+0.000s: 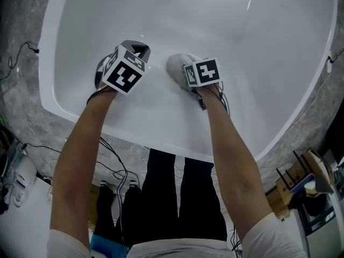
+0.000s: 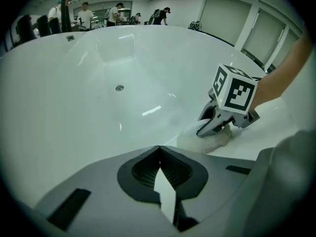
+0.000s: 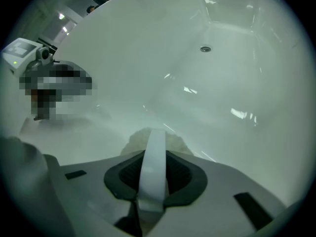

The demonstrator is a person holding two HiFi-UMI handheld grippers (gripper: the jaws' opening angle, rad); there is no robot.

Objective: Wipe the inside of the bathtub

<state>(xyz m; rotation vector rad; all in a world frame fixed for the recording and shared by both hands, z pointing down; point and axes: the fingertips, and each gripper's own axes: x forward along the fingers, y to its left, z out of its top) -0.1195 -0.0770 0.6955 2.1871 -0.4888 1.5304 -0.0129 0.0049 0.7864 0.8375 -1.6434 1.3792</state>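
Observation:
The white bathtub point(image 1: 70, 98) fills the head view; its drain point(image 2: 119, 88) shows in the left gripper view, and again as the drain point(image 3: 205, 49) in the right gripper view. My right gripper point(image 1: 185, 74) is shut on a white cloth point(image 1: 176, 64) and presses it against the near sloping inner wall. The cloth point(image 3: 173, 143) bulges just past the right gripper point(image 3: 154, 132). From the left gripper view the cloth point(image 2: 210, 139) lies under the right gripper point(image 2: 210, 127). My left gripper point(image 1: 137, 52) hovers just left of it over the same wall, and the left gripper point(image 2: 159, 149) is shut with nothing held.
A dark faucet point(image 2: 69, 1) rises at the tub's far rim, with several people point(image 2: 86, 16) standing beyond it. Grey stone surround point(image 1: 32, 117) and cables point(image 1: 113, 165) lie outside the near rim, where the person's legs point(image 1: 177, 198) stand. Boxes point(image 1: 301, 181) sit at the right.

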